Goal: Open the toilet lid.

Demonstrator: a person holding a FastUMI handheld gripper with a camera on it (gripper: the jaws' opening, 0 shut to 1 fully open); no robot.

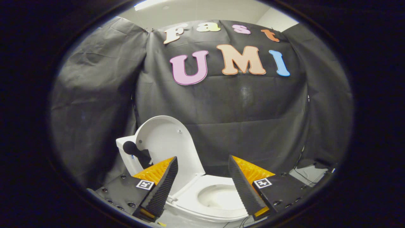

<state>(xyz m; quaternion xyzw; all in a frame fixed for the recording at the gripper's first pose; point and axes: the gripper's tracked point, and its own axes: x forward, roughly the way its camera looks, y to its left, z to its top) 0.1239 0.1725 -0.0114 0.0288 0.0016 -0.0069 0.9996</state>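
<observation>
Two fingers of the gripper (202, 186) sit at the bottom of the frame, wide apart, with nothing held between them. Each finger has a black ridged pad and an orange side. Between and just past the fingers, in the lower middle of the frame, is the white toilet bowl (218, 198) with its seat down. The toilet lid (167, 142) stands up behind the left finger, left of the middle of the frame, leaning back toward the tank (123, 155). So the job looks done: the lid is open and nothing seems left but to pull the gripper away. A dark round thing (131, 148) on a stem pokes out by the tank at the lid's left edge; it is hard to tell what it is. The left finger hides the lid's lower left part, and the bowl's front is cut off at the bottom. Far back hangs the black cloth wall (253, 110), with a pale ceiling at the top.
</observation>
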